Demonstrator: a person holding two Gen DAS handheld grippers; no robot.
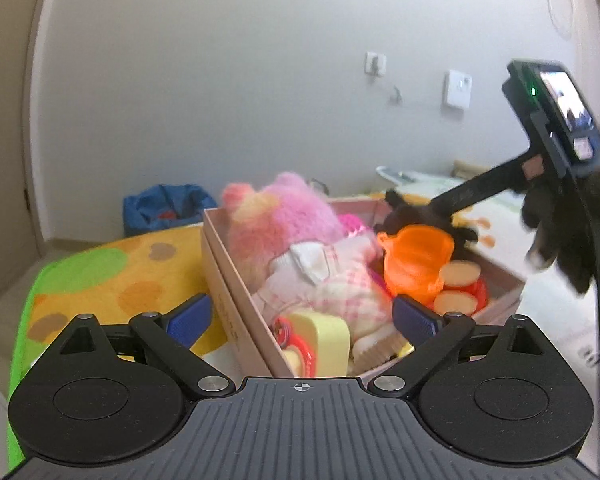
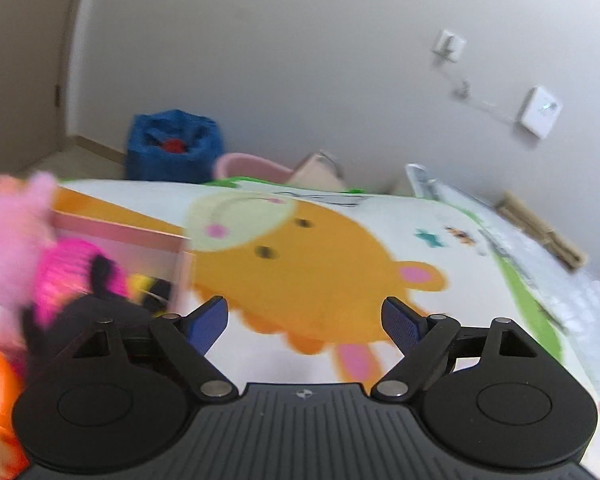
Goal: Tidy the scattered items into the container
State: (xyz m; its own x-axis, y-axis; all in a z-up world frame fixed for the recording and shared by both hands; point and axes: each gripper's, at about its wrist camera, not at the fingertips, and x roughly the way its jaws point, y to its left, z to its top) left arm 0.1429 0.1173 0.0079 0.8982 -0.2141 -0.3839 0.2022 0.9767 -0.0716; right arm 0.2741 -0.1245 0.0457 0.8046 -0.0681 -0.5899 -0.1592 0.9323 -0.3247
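An open pink cardboard box (image 1: 220, 248) sits on a cartoon play mat and holds a pink plush (image 1: 284, 216), a doll in a pink checked dress (image 1: 340, 280), an orange plastic cup (image 1: 416, 256), toy food slices (image 1: 460, 274) and a yellow block (image 1: 324, 332). My left gripper (image 1: 300, 312) is open, its fingers straddling the box's near end. My right gripper (image 2: 305, 308) is open and empty over the bear picture, just right of the box wall (image 2: 120, 236). From the left wrist view, its arm reaches down to a black furry toy (image 1: 404, 212) at the box's far side.
A gloved hand (image 1: 556, 232) holds the right gripper's handle. A blue bag (image 2: 172, 148) and a pink basin (image 2: 252, 166) stand on the floor beyond the mat (image 2: 300, 260). The wall with sockets (image 1: 458, 88) is behind. The right wrist view is motion-blurred.
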